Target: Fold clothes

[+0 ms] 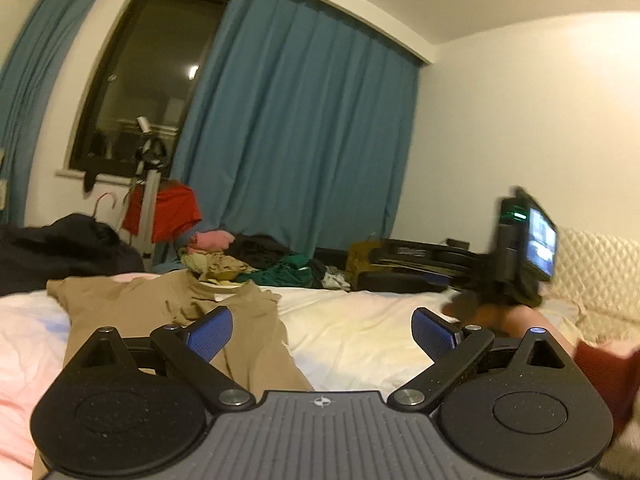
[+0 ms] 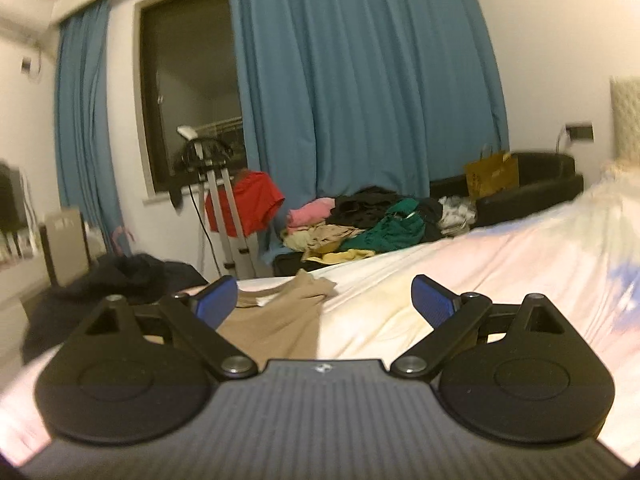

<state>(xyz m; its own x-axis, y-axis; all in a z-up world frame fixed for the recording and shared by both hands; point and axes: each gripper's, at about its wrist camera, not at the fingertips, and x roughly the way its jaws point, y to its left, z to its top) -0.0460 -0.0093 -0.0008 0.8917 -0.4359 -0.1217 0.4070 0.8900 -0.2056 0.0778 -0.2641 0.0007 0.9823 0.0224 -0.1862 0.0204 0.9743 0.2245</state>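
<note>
A tan shirt [image 1: 168, 312] lies spread on the white bed sheet [image 1: 360, 320], under and ahead of my left gripper [image 1: 322, 334], which is open and empty above it. In the right wrist view the same tan shirt [image 2: 276, 316] lies ahead and to the left of my right gripper [image 2: 324, 300], which is open and empty above the sheet [image 2: 480, 280]. The right gripper's body with its lit screen [image 1: 524, 248] shows blurred at the right of the left wrist view.
A pile of mixed clothes [image 2: 360, 224] lies at the bed's far edge, also seen in the left wrist view [image 1: 256, 264]. A dark garment heap [image 1: 60, 248] lies at the left. Blue curtains [image 1: 304, 140], a stand with a red garment [image 2: 244, 204] and a brown paper bag [image 2: 492, 174] stand behind.
</note>
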